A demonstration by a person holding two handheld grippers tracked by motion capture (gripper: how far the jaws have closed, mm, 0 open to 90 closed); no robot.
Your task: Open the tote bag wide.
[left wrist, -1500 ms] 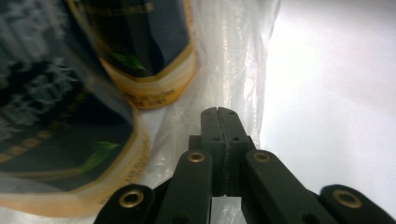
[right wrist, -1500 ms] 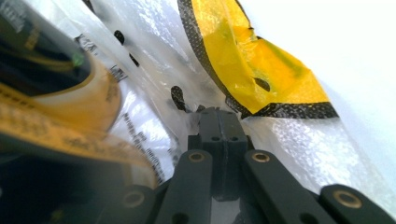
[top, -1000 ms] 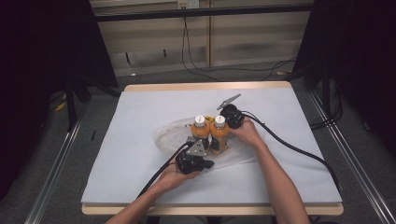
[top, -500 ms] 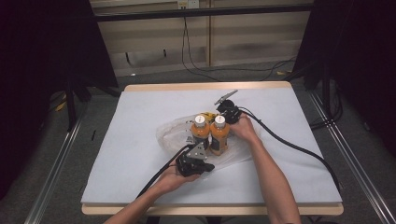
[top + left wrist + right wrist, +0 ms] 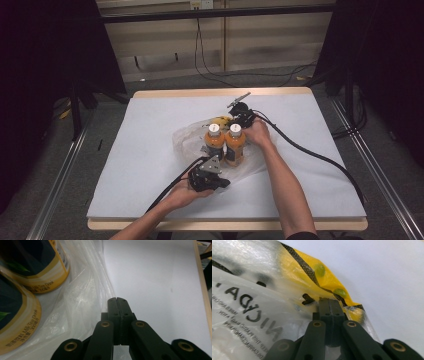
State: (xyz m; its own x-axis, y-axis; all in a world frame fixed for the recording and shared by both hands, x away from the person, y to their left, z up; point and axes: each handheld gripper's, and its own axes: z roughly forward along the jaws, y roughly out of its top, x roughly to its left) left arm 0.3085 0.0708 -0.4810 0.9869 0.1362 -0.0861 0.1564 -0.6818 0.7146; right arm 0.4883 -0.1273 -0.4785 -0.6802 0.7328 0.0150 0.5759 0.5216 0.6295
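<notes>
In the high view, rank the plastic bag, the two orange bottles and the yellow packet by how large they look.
1. Plastic bag, largest.
2. The two orange bottles, alike, no ranking between them.
3. Yellow packet, smallest, though partly hidden behind the bottles.

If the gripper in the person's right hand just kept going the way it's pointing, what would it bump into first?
Most likely the yellow packet inside the clear plastic bag. The right gripper has its fingers shut at the bag's edge, with the packet just ahead; exact depth is unclear.

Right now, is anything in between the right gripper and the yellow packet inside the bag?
Yes. The clear plastic bag lies over the yellow packet, so the film sits between it and the right gripper, whose jaws look shut at the bag's edge.
</notes>
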